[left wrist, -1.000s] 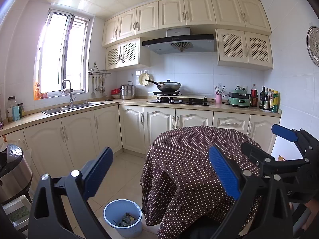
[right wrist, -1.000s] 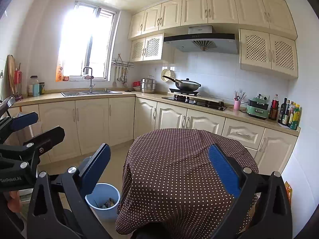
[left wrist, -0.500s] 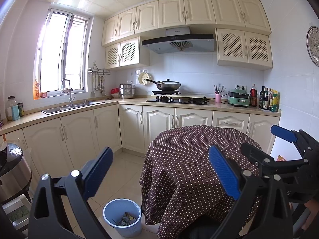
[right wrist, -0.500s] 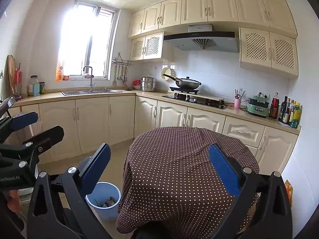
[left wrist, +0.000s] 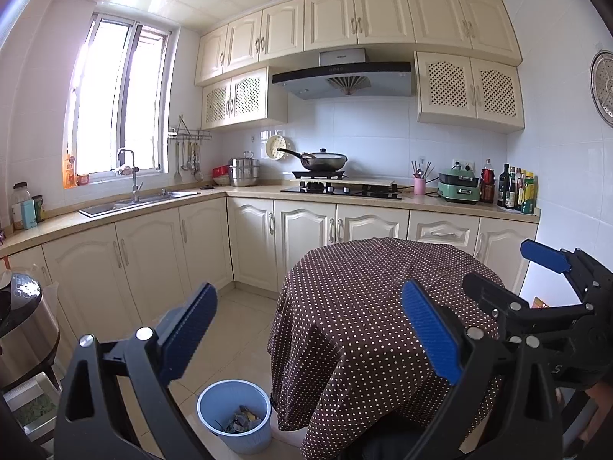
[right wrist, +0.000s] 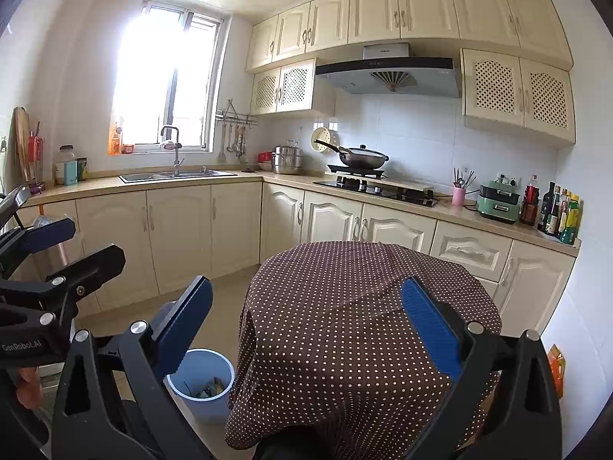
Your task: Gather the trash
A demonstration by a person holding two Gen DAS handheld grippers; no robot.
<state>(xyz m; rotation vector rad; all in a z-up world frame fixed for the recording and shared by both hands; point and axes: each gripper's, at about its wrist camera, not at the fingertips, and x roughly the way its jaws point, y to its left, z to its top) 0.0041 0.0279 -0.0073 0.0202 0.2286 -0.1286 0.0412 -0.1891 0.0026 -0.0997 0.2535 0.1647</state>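
A light blue trash bin [left wrist: 234, 414] stands on the floor left of a round table; crumpled trash [left wrist: 240, 419] lies inside it. It also shows in the right wrist view [right wrist: 202, 383]. The table's brown polka-dot cloth [left wrist: 367, 314] is bare on top. My left gripper [left wrist: 314, 333] is open and empty, held above the bin and the table's near edge. My right gripper [right wrist: 306, 326] is open and empty over the table's near side; it also shows at the right of the left wrist view [left wrist: 509, 272].
Cream cabinets and a counter [left wrist: 245, 191] run along the left and back walls, with a sink [left wrist: 134, 201], a stove and wok [left wrist: 325, 161] and bottles [left wrist: 515, 188]. A steel cooker [left wrist: 23, 322] stands on a rack at the left. Tiled floor [left wrist: 233, 326] lies between cabinets and table.
Both views have shifted very slightly; the table sits a touch lower and nearer. Both grippers stay open and empty.
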